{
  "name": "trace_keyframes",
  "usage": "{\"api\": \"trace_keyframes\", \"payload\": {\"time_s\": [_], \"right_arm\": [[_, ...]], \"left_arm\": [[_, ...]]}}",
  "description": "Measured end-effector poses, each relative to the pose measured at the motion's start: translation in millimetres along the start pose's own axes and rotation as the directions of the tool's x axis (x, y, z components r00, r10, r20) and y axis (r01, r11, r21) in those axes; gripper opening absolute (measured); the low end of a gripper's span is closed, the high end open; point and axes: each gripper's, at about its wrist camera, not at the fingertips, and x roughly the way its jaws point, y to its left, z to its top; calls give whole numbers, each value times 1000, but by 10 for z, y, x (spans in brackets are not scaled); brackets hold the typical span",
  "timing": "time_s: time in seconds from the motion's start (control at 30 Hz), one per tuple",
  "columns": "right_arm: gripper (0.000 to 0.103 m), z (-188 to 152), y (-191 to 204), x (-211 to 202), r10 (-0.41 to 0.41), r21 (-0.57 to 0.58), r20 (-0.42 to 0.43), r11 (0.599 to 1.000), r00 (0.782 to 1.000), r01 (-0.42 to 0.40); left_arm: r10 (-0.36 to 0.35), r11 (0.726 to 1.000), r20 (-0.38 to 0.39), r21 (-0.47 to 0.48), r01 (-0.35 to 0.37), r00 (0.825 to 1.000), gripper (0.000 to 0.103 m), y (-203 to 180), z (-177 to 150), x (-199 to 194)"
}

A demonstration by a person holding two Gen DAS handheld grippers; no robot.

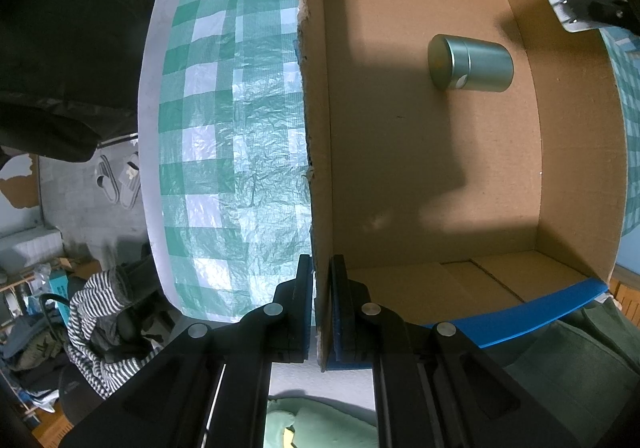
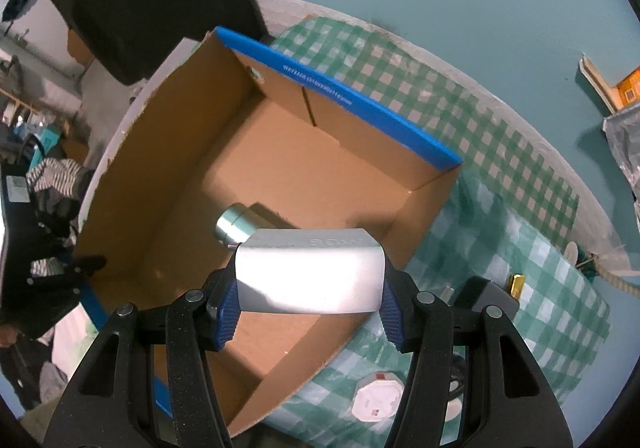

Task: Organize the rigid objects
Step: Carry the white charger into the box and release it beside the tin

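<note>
An open cardboard box point(image 1: 580, 152) with blue outer faces stands on a green checked tablecloth point(image 1: 224, 120). A metal tin point(image 1: 470, 63) lies on its side on the box floor; it also shows in the right wrist view point(image 2: 236, 226). My left gripper point(image 1: 320, 288) is shut on the box's left wall point(image 1: 316, 128). My right gripper point(image 2: 308, 298) is shut on a silver rectangular device point(image 2: 308, 274) and holds it above the box point(image 2: 168, 152); that device shows at the top right of the left wrist view point(image 1: 576, 4).
On the cloth point(image 2: 500, 208) right of the box lie a white octagonal object point(image 2: 376, 398), a black block point(image 2: 486, 298) and a small gold item point(image 2: 516, 284). Clothes point(image 1: 100, 312) and sandals point(image 1: 120, 180) lie on the floor left of the table.
</note>
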Motion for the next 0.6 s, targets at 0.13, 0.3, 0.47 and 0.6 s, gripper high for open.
{"api": "trace_keyframes", "payload": {"time_s": [0.13,0.3,0.47,0.6], "right_arm": [[58,-2,24,104,-3,-8,-22,1000,1000,3],[58,-25,15,243,-7,-3,-56,1000,998,7],[58,-51,3,335,-7,5,-80,1000,997,8],[58,-65,29,379,-26,8,-99,1000,995,27]], "left_arm": [[-1,1000,0,0,1,1000,8,6,1,-3],[2,1000,0,5,-2,1000,8,-5,6,0],[2,1000,0,6,-2,1000,8,-7,17,9],[5,1000,-3,5,-5,1000,8,-5,20,25]]}}
